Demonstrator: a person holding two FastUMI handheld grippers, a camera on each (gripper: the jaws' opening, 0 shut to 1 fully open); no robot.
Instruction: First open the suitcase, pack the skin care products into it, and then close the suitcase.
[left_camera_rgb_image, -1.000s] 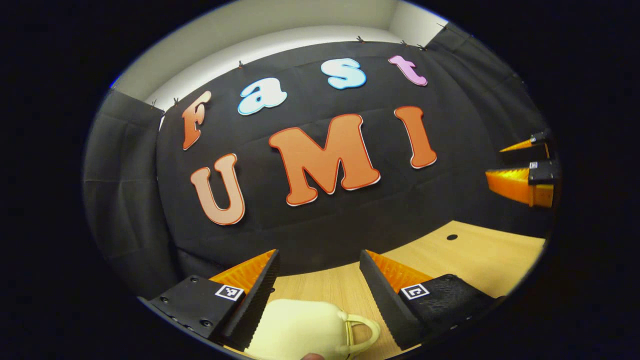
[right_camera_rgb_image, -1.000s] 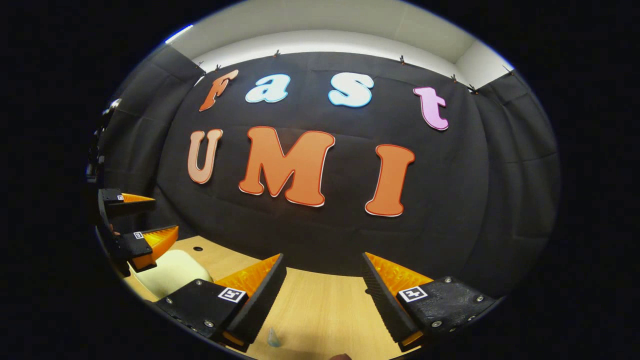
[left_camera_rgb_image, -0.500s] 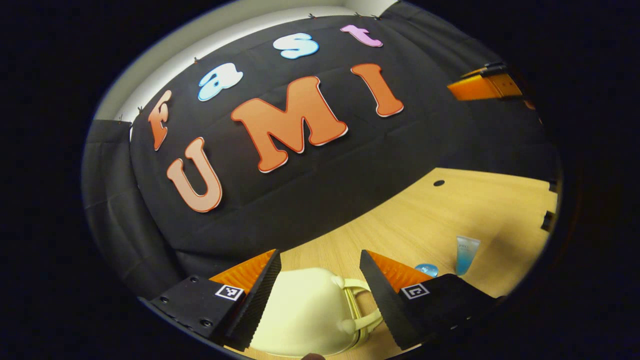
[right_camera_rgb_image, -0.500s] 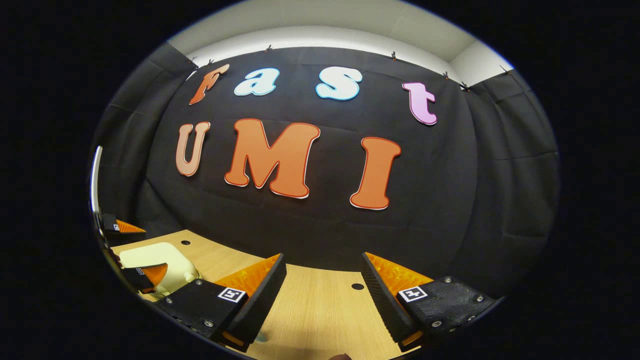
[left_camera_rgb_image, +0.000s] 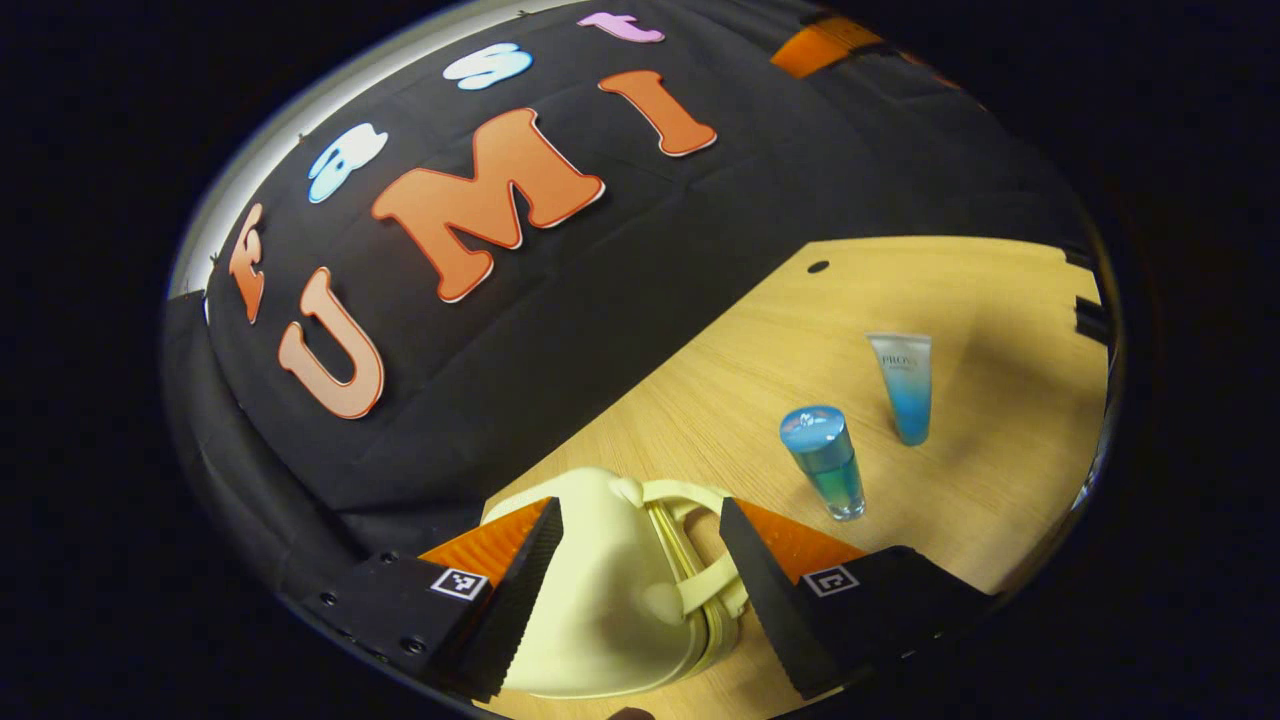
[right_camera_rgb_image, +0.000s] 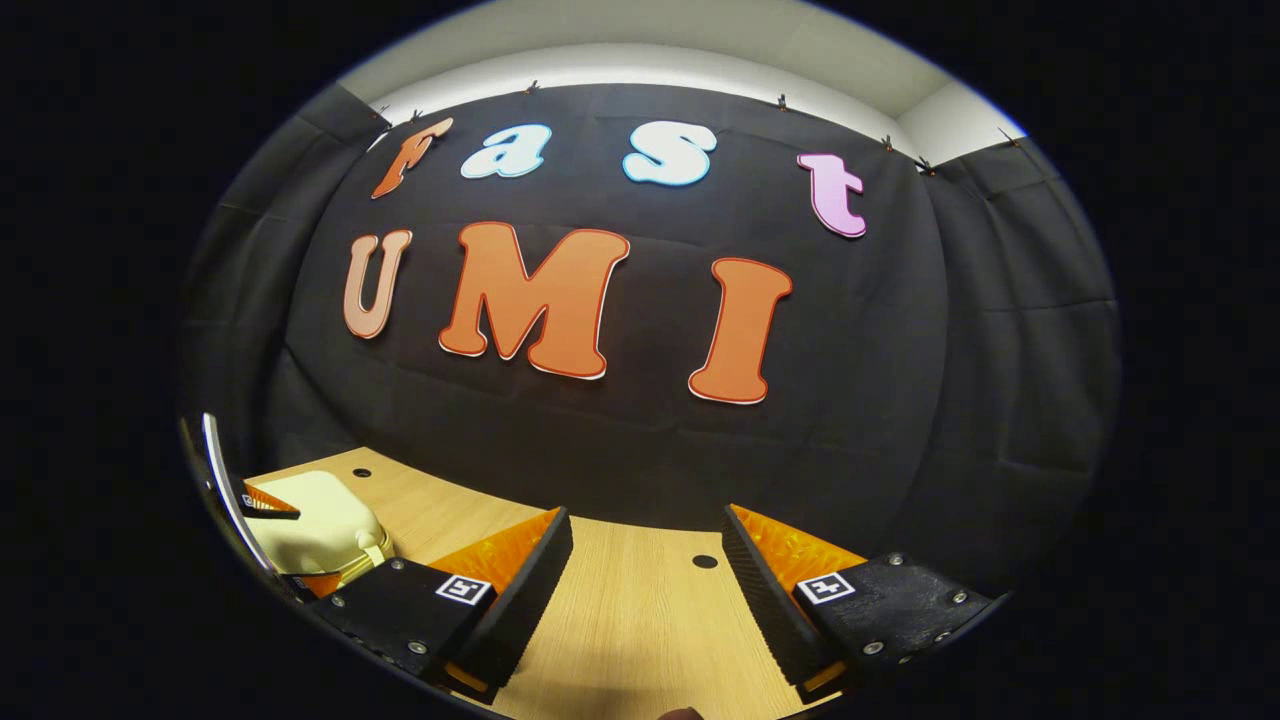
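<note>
Your left gripper (left_camera_rgb_image: 640, 560) is hanging spread wide over the cream suitcase (left_camera_rgb_image: 600, 600), its fingers straddling the closed shell and handle without touching. The suitcase is lying on the wooden table (left_camera_rgb_image: 960, 300); just beside it a blue bottle (left_camera_rgb_image: 826, 460) is standing, a blue tube (left_camera_rgb_image: 904, 385) beyond that. Your right gripper (right_camera_rgb_image: 645, 590) is hovering unclenched, gripping nothing, well apart from the suitcase (right_camera_rgb_image: 310, 520)

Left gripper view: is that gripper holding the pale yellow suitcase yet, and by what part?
Nothing is held. The left gripper is open, its fingers astride the pale yellow hard-shell suitcase near its handle, with gaps on both sides.
</note>
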